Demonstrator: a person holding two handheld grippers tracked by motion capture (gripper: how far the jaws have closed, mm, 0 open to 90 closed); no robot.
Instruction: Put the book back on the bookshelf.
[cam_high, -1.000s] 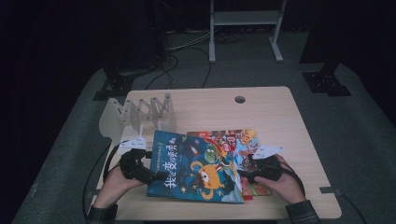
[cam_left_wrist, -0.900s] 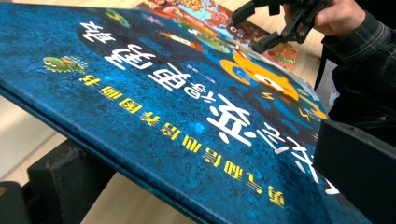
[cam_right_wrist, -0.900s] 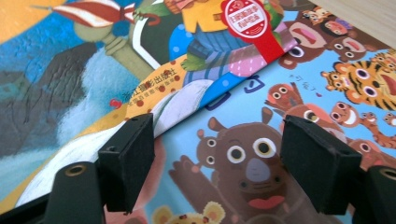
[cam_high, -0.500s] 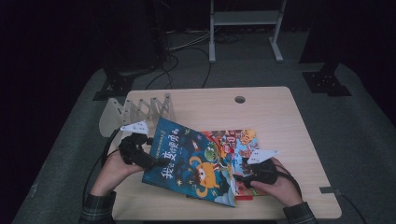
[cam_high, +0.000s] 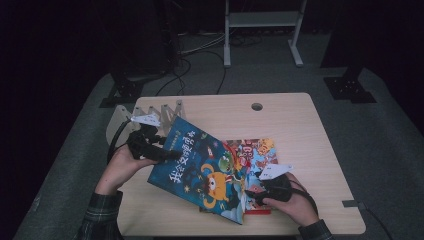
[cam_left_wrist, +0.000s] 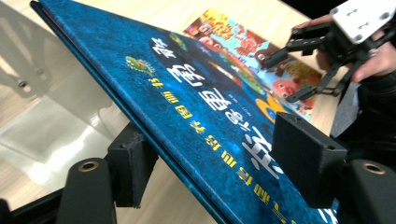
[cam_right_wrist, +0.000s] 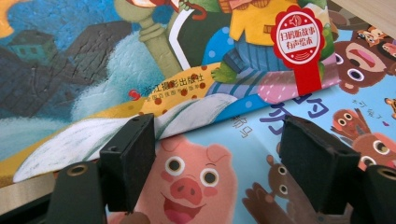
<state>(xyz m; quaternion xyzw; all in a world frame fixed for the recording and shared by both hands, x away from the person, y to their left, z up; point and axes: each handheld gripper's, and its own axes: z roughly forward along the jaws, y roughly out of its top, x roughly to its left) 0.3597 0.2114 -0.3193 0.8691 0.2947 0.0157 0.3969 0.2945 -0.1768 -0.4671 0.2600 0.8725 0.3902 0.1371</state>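
A blue picture book (cam_high: 200, 170) tilts up from the table, its left edge raised. My left gripper (cam_high: 167, 152) is shut on that edge. In the left gripper view one pad sits under the blue book (cam_left_wrist: 196, 107) and the other on its cover; these jaws have just been closing on it. Beneath lies a second book (cam_high: 257, 155) with a pig and bears on its cover. My right gripper (cam_high: 252, 195) hovers at the blue book's lower right corner. Its jaws (cam_right_wrist: 215, 154) have just been closing a little, stand apart over the pig book (cam_right_wrist: 210, 182), and clamp nothing.
A clear plastic book rack (cam_high: 145, 117) stands at the table's left edge, just behind my left hand. The wooden table (cam_high: 300, 125) has a cable hole (cam_high: 257, 106) at the back. Beyond the table, a white metal frame (cam_high: 260, 20) and cables rest on the floor.
My left hand has risen and lifted the blue book's left edge, so the book now slants. Its jaws have narrowed onto the book. My right gripper slid slightly left along the books.
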